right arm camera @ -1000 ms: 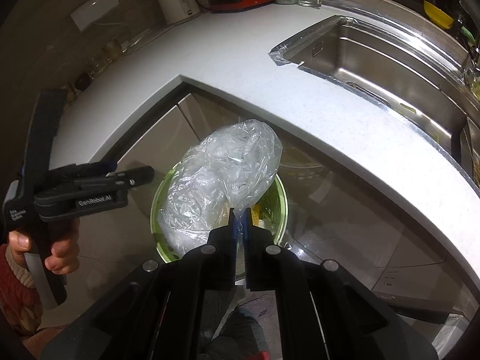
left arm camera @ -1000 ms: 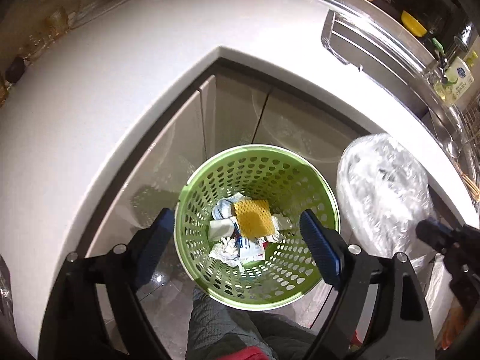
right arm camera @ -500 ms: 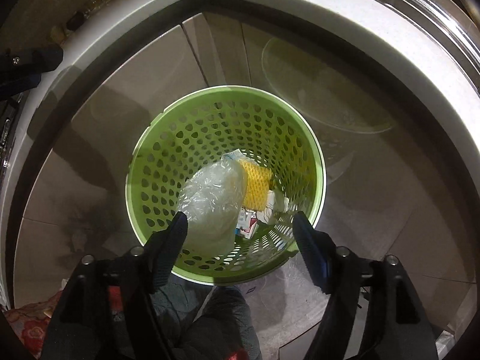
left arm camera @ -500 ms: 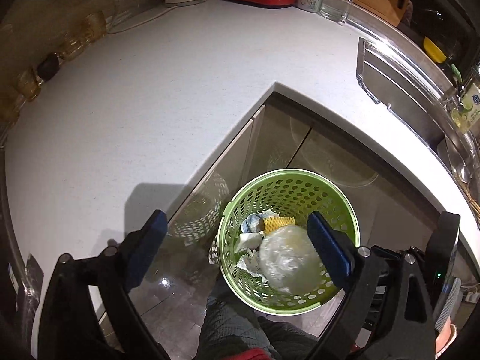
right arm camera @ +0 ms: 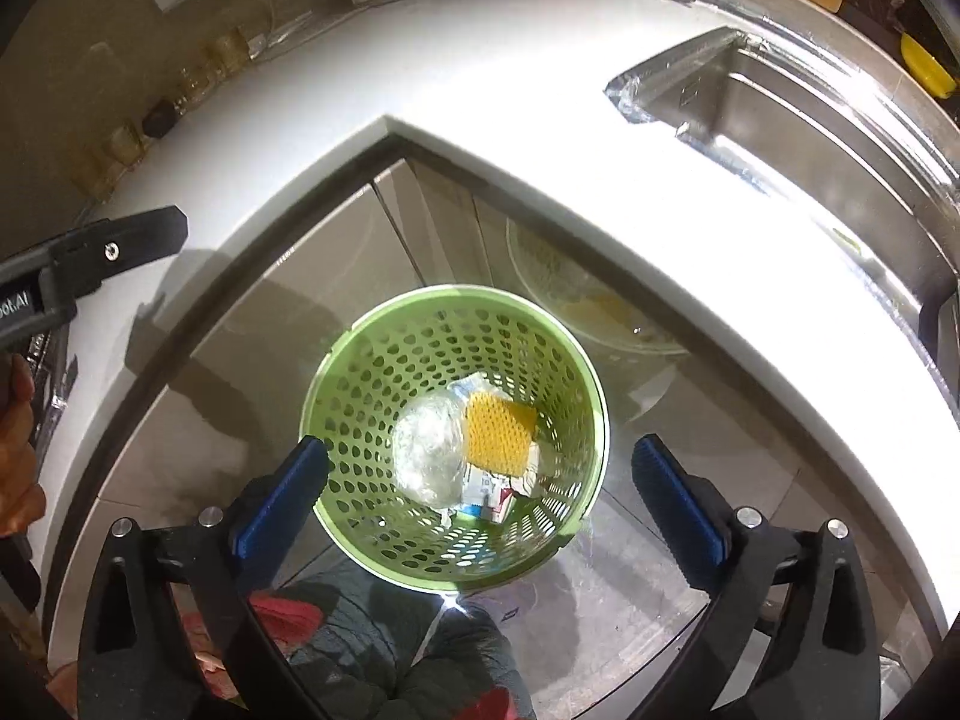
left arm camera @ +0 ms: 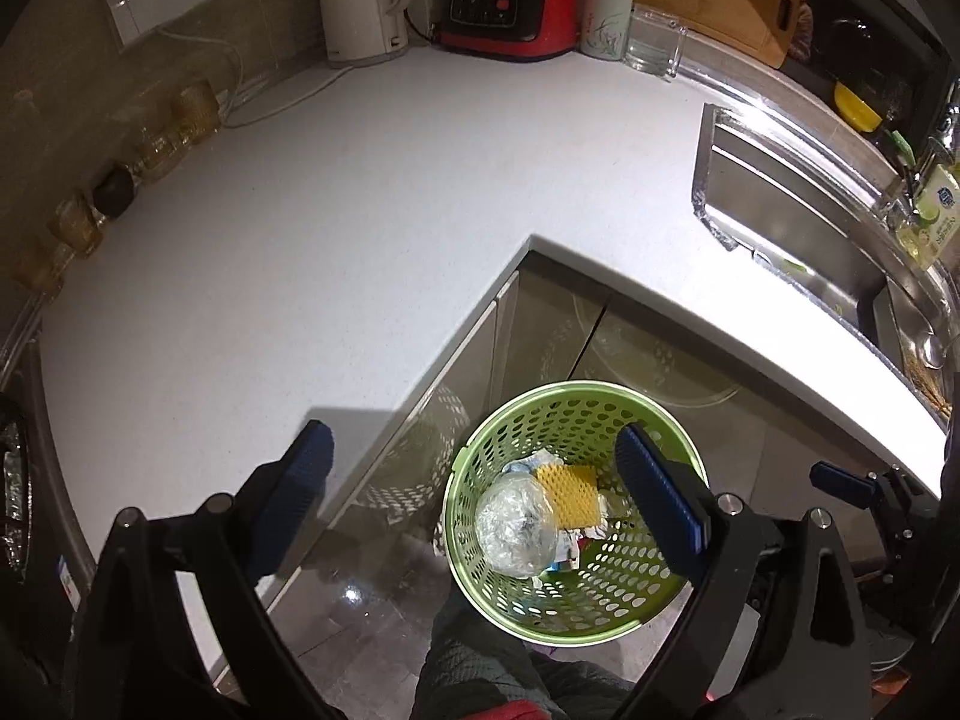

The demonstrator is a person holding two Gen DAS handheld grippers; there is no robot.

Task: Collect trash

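Note:
A green perforated waste basket (left arm camera: 636,618) (right arm camera: 366,378) stands on the floor below the white counter's inner corner. Inside lie a clear crumpled plastic bag (left arm camera: 515,525) (right arm camera: 427,450), a yellow mesh sponge (left arm camera: 570,493) (right arm camera: 499,433) and paper scraps (right arm camera: 493,492). My left gripper (left arm camera: 474,480) is open and empty, held high above the basket's left side. My right gripper (right arm camera: 480,480) is open and empty, right above the basket. The right gripper's tip also shows in the left wrist view (left arm camera: 840,480). The left gripper's body shows in the right wrist view (right arm camera: 90,264).
The white L-shaped counter (left arm camera: 336,252) carries a kettle (left arm camera: 360,0), a red appliance (left arm camera: 510,0), a mug (left arm camera: 606,24), a glass (left arm camera: 654,39) and jars (left arm camera: 168,132) along the wall. A steel sink (left arm camera: 798,228) lies at the right. Glossy cabinet doors (right arm camera: 288,312) stand behind the basket.
My right gripper opened and dropped the clear plastic bag into the basket, where it has settled beside the sponge. Both grippers have risen and drawn back from the basket.

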